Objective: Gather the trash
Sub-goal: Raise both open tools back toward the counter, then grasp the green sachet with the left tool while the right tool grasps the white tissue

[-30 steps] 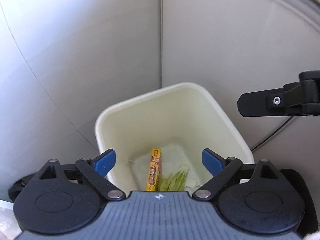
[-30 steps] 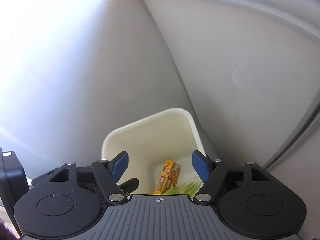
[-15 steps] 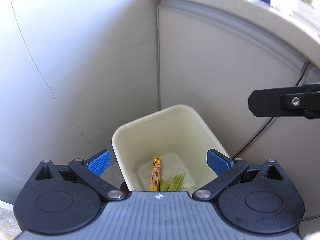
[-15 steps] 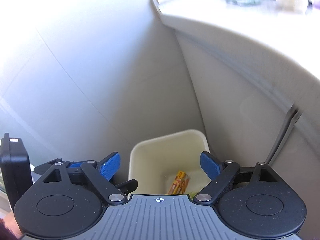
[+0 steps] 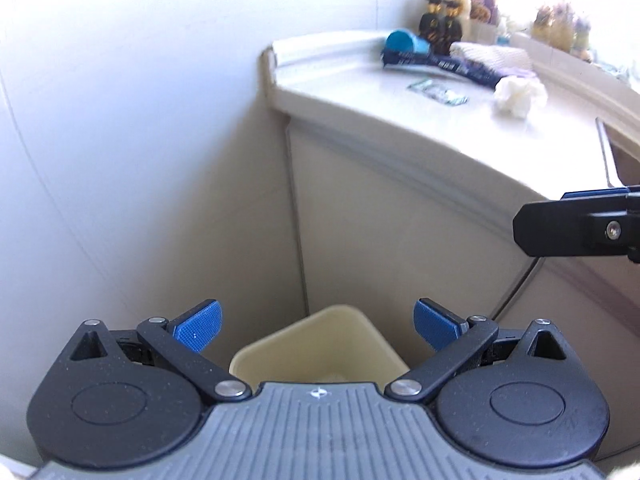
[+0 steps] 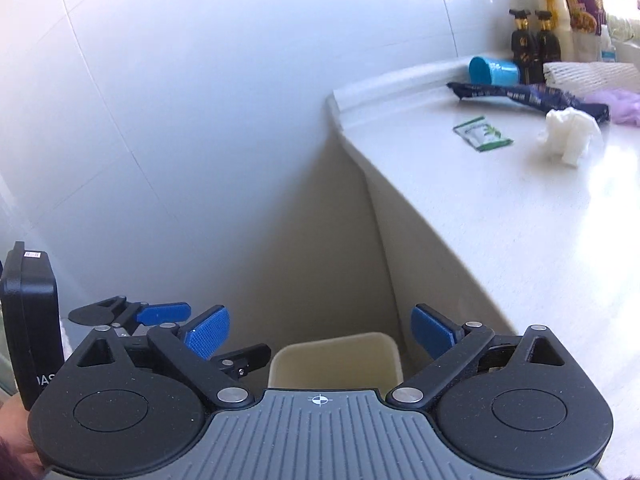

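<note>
- With both claws empty above the cream bin (image 5: 320, 344), the step in hand reads as the turn from a finished drop toward the next pick-up.
- Left wrist view: the left claw (image 5: 316, 326) stands wide, its ribbed blue pads (image 5: 198, 326) flanking the bin's rounded rim with nothing between them.
- Its jaws have just been opening to their fullest.
- Up and to the right of the bin runs the pale, smooth bench (image 5: 360, 92), carrying the remaining trash: a crumpled white tissue (image 5: 520, 94), a flat foil sachet (image 5: 438, 92) and a long dark blue wrapper (image 5: 444, 66).
- A black finger of the right claw (image 5: 576, 232) juts in from the right edge, well above the bin.
- Right wrist view: the right claw (image 6: 320, 332) is also wide and bare, its jaws having just been opening, the bin's rim (image 6: 336, 350) showing below between the pads.
- Right of the bin and above it, the bench edge (image 6: 420, 208) curves away; on it lie the green-and-white sachet (image 6: 482, 134), thin and glossy, the soft wadded tissue (image 6: 570, 136) and the crinkled wrapper (image 6: 528, 96).
- Behind them stand a tipped blue cup (image 6: 494, 70) and dark bottles (image 6: 536, 48), likely not trash.
- The left claw (image 6: 160, 320) shows at the left, beside the bin.
- Judged next: reach over the bench edge to the sachet or tissue; the flat sachet would want a low, scraping pinch.
</note>
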